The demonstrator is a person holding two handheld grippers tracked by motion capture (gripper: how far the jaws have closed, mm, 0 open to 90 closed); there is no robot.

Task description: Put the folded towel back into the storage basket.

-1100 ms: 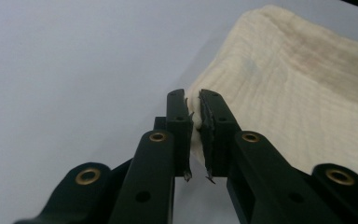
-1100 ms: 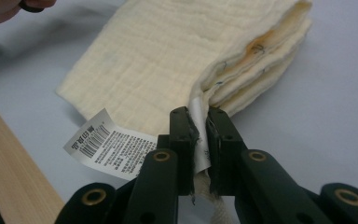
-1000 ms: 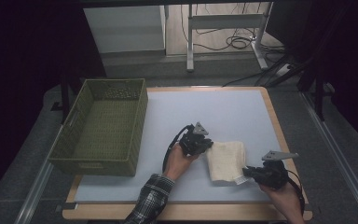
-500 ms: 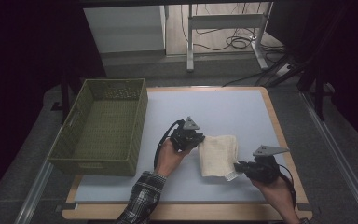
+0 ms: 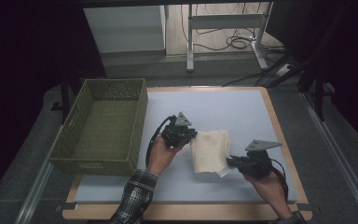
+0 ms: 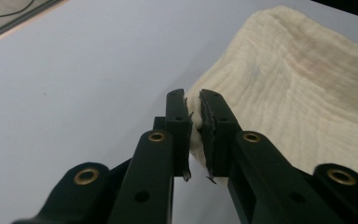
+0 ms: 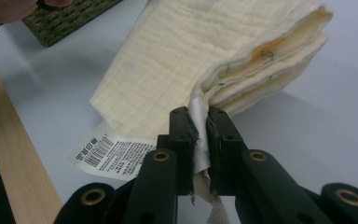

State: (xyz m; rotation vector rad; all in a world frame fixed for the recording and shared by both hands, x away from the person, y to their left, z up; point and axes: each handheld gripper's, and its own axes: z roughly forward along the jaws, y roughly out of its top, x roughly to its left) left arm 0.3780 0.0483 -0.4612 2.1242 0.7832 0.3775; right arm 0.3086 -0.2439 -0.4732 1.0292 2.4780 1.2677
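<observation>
Left claw (image 5: 192, 135) clamps the folded cream towel's (image 5: 209, 150) left edge at frame centre on the worktop (image 5: 242, 109); right claw (image 5: 229, 162) pinches its lower-right corner, apparently alongside the label (image 7: 114, 155).

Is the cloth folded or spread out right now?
Folded: the cream cloth shows several stacked layers at its edge in the right gripper view, forming a compact rectangle on the table.

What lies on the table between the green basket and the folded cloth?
The left gripper and its hand, shut on the cloth edge; by the basket, bare table. The high view shows this.
</observation>
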